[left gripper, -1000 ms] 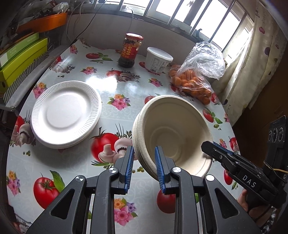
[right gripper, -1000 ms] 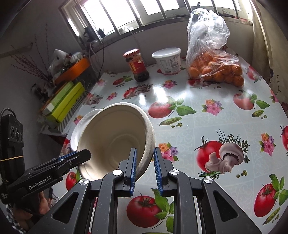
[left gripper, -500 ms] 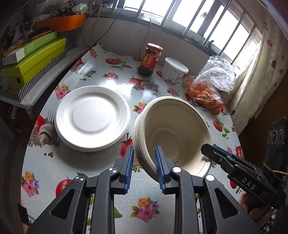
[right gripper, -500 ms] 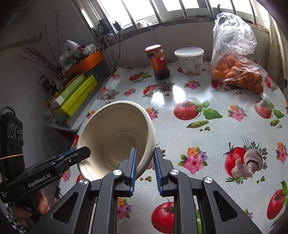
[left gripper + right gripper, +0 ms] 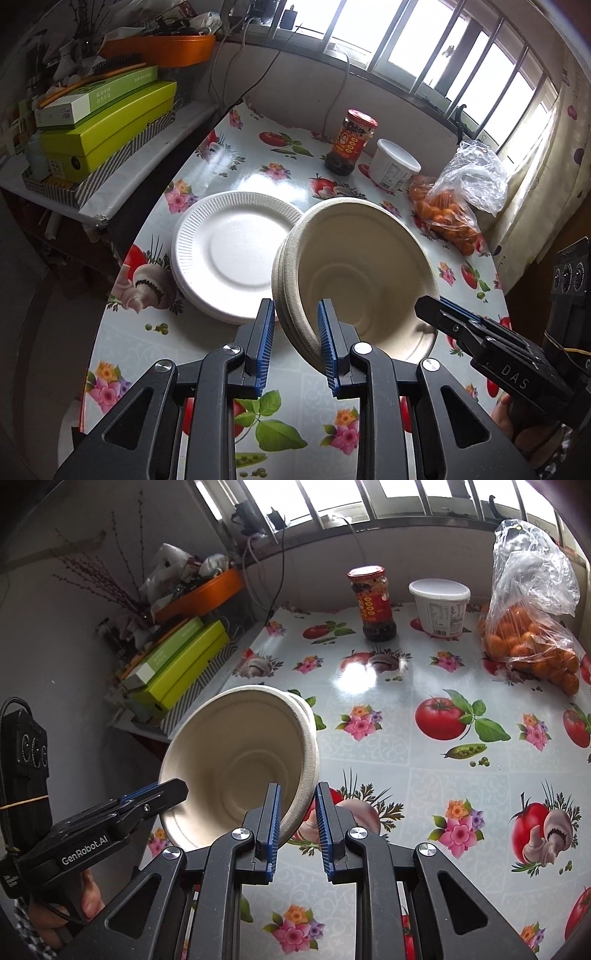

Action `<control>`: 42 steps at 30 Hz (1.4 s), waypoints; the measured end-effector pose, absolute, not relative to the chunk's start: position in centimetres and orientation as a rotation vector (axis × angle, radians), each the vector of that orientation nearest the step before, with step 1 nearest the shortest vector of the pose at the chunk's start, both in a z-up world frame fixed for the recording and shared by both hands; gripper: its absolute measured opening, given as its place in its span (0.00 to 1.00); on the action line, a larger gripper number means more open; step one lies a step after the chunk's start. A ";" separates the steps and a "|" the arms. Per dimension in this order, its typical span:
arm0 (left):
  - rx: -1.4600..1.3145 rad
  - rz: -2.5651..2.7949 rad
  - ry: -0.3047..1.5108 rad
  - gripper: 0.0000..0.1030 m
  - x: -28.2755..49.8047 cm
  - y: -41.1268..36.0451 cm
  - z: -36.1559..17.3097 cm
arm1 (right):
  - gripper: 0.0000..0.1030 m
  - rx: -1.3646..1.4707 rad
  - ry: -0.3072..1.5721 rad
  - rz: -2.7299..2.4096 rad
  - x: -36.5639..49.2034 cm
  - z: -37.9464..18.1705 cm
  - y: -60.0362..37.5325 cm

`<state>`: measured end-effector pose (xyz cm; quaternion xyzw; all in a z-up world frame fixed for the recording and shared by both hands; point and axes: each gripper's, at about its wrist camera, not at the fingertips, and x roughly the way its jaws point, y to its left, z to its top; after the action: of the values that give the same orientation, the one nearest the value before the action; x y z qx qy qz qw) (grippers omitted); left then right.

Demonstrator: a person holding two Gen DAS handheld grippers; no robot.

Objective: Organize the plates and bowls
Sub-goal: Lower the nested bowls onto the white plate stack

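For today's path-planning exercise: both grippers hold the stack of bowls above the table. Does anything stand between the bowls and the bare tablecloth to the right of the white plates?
Nothing visible does. The bowls hang tilted in the left gripper and right gripper. The plates lie left; the jar, tub and bag of oranges stand near the window.

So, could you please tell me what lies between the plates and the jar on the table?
Nothing stands there: the left wrist view shows only bare, glossy tablecloth between the plates and the jar.
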<state>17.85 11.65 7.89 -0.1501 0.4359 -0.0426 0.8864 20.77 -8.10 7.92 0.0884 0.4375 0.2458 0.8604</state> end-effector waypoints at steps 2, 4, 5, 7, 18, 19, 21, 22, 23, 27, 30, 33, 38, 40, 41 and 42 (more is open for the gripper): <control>-0.308 -0.077 0.908 0.24 18.0 12.3 7.9 | 0.18 0.181 0.923 0.523 21.1 7.9 -7.4; -0.307 -0.062 0.909 0.24 18.2 13.0 7.9 | 0.18 0.177 0.928 0.532 21.4 7.9 -6.7; -0.306 -0.056 0.908 0.24 18.5 13.3 7.9 | 0.18 0.176 0.931 0.534 21.6 7.8 -6.3; -0.309 -0.043 0.908 0.24 18.8 13.9 8.0 | 0.18 0.174 0.934 0.543 22.1 7.9 -5.5; -0.293 0.000 0.919 0.24 21.7 16.2 8.0 | 0.18 0.184 0.964 0.556 25.3 7.5 -2.5; -0.295 0.002 0.921 0.24 22.0 16.4 7.9 | 0.18 0.185 0.966 0.556 25.7 7.4 -2.4; -0.295 0.004 0.927 0.24 22.6 16.7 7.8 | 0.18 0.180 0.970 0.554 26.3 7.4 -2.0; -0.295 0.006 0.931 0.24 22.8 16.9 7.6 | 0.18 0.179 0.973 0.553 26.6 7.3 -1.8; -0.291 0.008 0.937 0.24 23.1 16.9 7.5 | 0.18 0.176 0.974 0.553 26.9 7.3 -1.7; -0.301 0.014 0.949 0.24 24.1 17.4 6.9 | 0.18 0.174 0.988 0.549 28.1 6.9 -1.1; -0.304 0.023 0.957 0.24 24.8 17.8 6.5 | 0.18 0.168 1.001 0.546 28.8 6.3 -0.5; -0.302 0.031 0.962 0.24 25.6 18.0 6.1 | 0.18 0.170 1.008 0.542 29.5 5.8 -0.2; -0.305 0.035 0.983 0.24 26.6 18.3 5.1 | 0.18 0.170 1.021 0.537 30.3 5.1 0.1; -0.308 0.034 0.990 0.24 26.8 18.3 4.8 | 0.18 0.172 1.025 0.535 30.6 4.9 0.2; -0.305 0.035 0.993 0.24 26.9 18.2 4.7 | 0.18 0.173 1.026 0.533 30.7 4.8 0.2; -0.302 0.035 0.996 0.24 27.0 18.2 4.5 | 0.18 0.171 1.028 0.532 30.8 4.7 0.2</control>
<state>26.97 18.21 4.53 -0.1445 0.4760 0.0168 0.8673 30.81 0.20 4.70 0.0809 0.4851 0.2513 0.8337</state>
